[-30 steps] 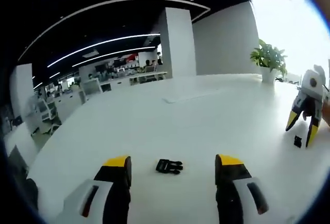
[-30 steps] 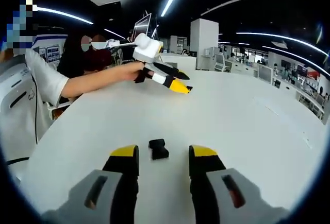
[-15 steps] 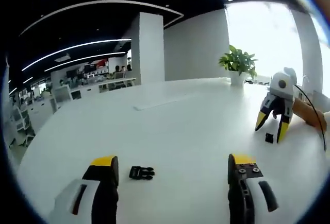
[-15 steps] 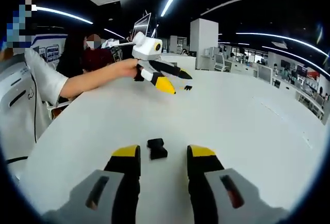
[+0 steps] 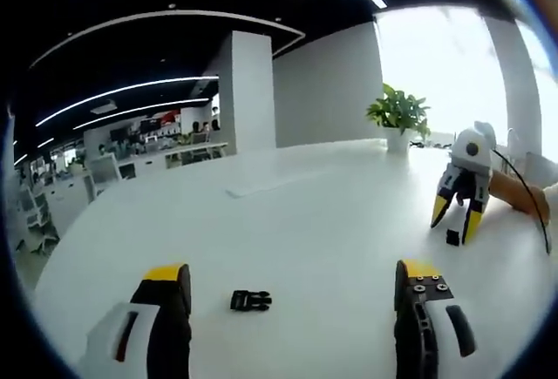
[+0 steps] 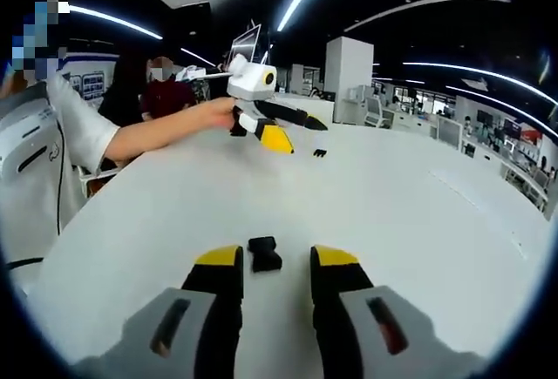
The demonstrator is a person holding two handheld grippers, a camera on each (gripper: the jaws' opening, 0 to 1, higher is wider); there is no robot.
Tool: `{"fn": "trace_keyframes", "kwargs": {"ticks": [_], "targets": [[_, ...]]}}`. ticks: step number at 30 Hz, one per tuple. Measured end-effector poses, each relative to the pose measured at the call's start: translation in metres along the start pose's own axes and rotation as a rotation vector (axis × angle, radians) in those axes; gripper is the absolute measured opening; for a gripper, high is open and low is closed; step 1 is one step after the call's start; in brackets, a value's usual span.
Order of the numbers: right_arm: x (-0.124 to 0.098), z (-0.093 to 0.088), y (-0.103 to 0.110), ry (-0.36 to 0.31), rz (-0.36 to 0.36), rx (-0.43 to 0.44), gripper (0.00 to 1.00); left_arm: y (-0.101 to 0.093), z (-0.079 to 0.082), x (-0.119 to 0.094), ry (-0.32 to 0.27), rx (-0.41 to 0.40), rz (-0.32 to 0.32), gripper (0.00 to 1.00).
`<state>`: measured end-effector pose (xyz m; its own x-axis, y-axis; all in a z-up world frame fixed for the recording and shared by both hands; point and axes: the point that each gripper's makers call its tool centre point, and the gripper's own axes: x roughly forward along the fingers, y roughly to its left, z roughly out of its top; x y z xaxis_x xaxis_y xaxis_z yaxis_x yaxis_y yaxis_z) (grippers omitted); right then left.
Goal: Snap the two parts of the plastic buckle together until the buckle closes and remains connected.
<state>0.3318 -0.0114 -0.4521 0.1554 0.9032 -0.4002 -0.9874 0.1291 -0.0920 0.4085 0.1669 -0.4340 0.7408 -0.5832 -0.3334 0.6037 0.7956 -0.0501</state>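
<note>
Since a second ago, the left gripper view is showing a shifted scene: the pronged buckle half [image 5: 250, 300] is now sitting nearer its own left jaw rather than midway, and much of that shift is likely the camera swinging. In this view the left gripper [image 5: 294, 283] is hanging with its jaws spread wide and nothing between them. The pronged half is lying flat on the white table [image 5: 305, 222], just inside the left jaw tip and well apart from the right jaw. Off to the right, the right gripper [image 5: 453, 219] is pointing down over the socket buckle half [image 5: 452, 238], which is sitting on the table between its yellow tips.

In the right gripper view, the jaws are drawing a little closer around the socket half [image 6: 264, 253] than before, though a gap is showing on each side; the right gripper [image 6: 277, 257] is partly closed but not yet pinching. The left gripper [image 6: 288, 131] is hovering across the table, with the pronged half [image 6: 320, 152] lying just beyond its tips.

The two halves are lying well apart. The risk I judge: the left jaws are off centre, so closing now could push the pronged half sideways, or grip it skewed so the prongs miss the socket.
</note>
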Motion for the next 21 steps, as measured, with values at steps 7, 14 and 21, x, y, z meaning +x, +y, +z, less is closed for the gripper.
{"fn": "trace_keyframes", "kwargs": {"ticks": [7, 14, 21], "targets": [[-0.002, -0.001, 0.001, 0.003, 0.006, -0.017, 0.23, 0.019, -0.019, -0.008, 0.07, 0.047, 0.0, 0.91], [-0.002, -0.001, 0.006, 0.018, 0.021, -0.026, 0.2, 0.03, -0.028, -0.016, 0.125, 0.105, -0.05, 0.86], [-0.002, -0.002, 0.005, 0.031, 0.023, -0.015, 0.16, 0.024, -0.009, -0.018, 0.125, 0.174, -0.161, 0.82]]}}
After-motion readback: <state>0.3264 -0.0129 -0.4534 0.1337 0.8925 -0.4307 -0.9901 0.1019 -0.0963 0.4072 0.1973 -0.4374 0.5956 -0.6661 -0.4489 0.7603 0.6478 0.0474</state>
